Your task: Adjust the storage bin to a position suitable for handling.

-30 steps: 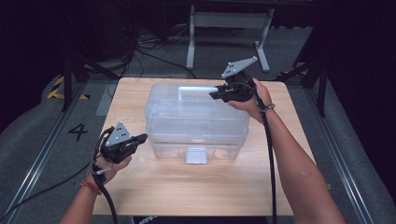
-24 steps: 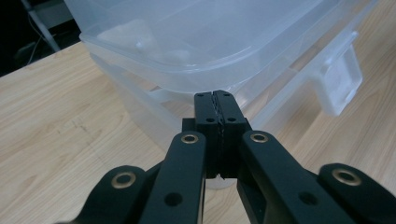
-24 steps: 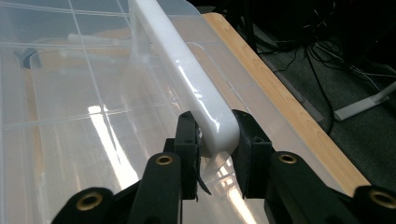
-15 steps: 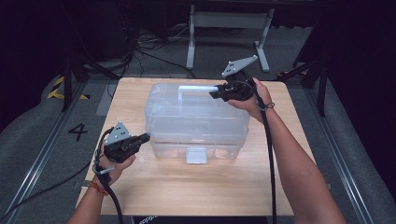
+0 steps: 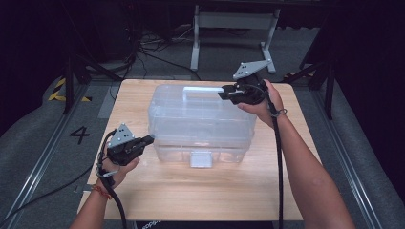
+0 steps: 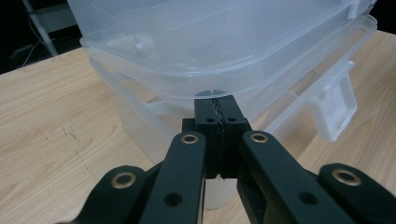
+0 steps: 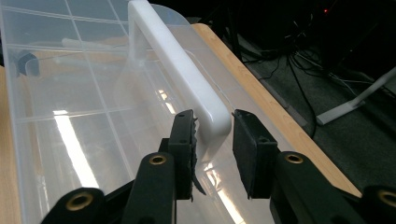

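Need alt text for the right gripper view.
The right gripper straddles the white handle of a clear plastic box, fingers open on either side. The box sits on a wooden table.

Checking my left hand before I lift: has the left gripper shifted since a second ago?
Yes. The left gripper has edged right, closing on the clear box corner.

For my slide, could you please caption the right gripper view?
Right gripper open astride the box's white handle.

Clear box [image 6: 224, 51] top and right end beyond left gripper view's frame.
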